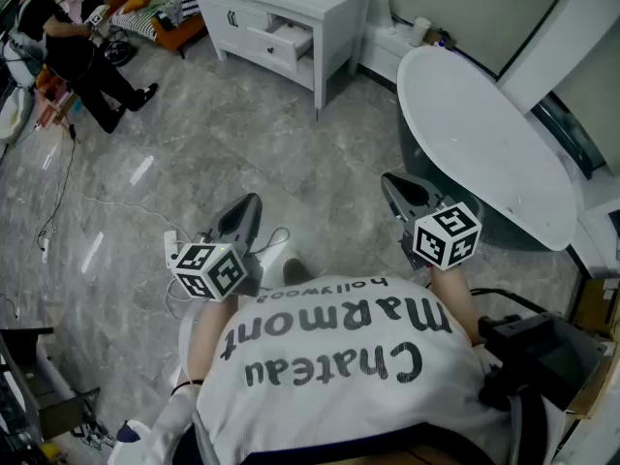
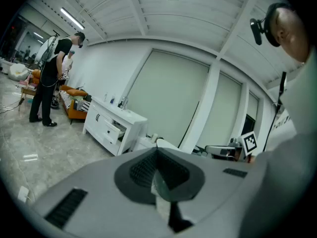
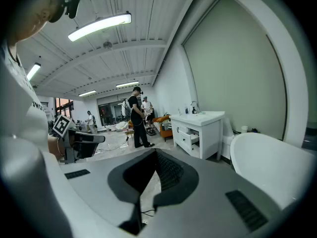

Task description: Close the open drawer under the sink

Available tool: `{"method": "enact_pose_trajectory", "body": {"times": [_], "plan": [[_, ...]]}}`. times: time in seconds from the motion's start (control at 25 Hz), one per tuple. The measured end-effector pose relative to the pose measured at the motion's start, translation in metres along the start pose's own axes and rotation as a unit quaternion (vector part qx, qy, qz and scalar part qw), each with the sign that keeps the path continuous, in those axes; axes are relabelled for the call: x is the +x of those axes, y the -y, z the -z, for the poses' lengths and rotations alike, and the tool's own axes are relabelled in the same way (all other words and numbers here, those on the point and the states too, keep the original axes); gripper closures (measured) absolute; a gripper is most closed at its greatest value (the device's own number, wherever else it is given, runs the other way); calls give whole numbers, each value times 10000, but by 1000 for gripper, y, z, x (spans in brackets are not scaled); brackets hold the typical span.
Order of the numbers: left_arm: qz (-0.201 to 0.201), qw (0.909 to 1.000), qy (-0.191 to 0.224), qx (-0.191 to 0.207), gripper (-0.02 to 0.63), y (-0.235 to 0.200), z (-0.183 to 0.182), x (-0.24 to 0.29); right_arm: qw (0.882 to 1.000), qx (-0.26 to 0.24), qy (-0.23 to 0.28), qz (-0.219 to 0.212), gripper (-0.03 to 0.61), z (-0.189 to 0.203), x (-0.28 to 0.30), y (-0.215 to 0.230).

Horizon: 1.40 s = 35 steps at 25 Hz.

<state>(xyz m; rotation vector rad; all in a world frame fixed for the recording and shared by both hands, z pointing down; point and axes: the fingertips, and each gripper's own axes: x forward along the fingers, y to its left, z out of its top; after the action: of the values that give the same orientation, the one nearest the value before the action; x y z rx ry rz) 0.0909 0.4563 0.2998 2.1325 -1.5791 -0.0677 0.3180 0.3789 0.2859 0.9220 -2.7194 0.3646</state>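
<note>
The white sink cabinet (image 1: 291,8) stands far ahead across the floor, with one drawer (image 1: 291,39) pulled out on its right side. The left gripper view shows the same drawer (image 2: 118,130) open, and so does the right gripper view, where the drawer (image 3: 190,136) hangs out under the countertop. My left gripper (image 1: 242,211) is shut and empty, held low in front of my body. My right gripper (image 1: 399,190) is level with it, also shut with nothing in it. Both are far short of the cabinet.
A white bathtub (image 1: 484,134) lies close on the right, beside my right gripper. People (image 1: 77,46) stand at the far left near an orange couch (image 1: 160,17). Cables and a power strip (image 1: 172,250) trail over the grey floor by my left gripper.
</note>
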Motion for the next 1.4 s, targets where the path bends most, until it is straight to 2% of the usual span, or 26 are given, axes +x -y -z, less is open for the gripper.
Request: {"method": "enact_pose_trajectory", "body": {"times": [0.4, 0.6, 0.68, 0.88, 1.0, 1.12, 1.24, 1.4], "plan": [[20, 10000, 60, 63, 606, -8, -3, 1, 10000, -5, 39, -28, 568, -5, 8, 0], [246, 9986, 467, -9, 606, -4, -14, -5, 9996, 235, 111, -133, 567, -6, 10, -1], [309, 9984, 469, 10, 606, -9, -16, -3, 9993, 320, 103, -158, 566, -5, 16, -1], [431, 9986, 153, 259, 606, -33, -16, 10, 9992, 379, -32, -137, 566, -6, 46, 2], [465, 9984, 263, 211, 606, -55, -29, 21, 9996, 269, 57, -43, 566, -18, 70, 8], [525, 9976, 313, 339, 606, -76, -45, 37, 9996, 193, 160, 112, 566, -33, 95, 16], [658, 9966, 330, 377, 606, -91, -64, 53, 9989, 352, 216, 234, 566, -43, 117, 27], [721, 9966, 206, 333, 606, -121, -81, 69, 9984, 462, 282, 143, 566, -57, 148, 23]]}}
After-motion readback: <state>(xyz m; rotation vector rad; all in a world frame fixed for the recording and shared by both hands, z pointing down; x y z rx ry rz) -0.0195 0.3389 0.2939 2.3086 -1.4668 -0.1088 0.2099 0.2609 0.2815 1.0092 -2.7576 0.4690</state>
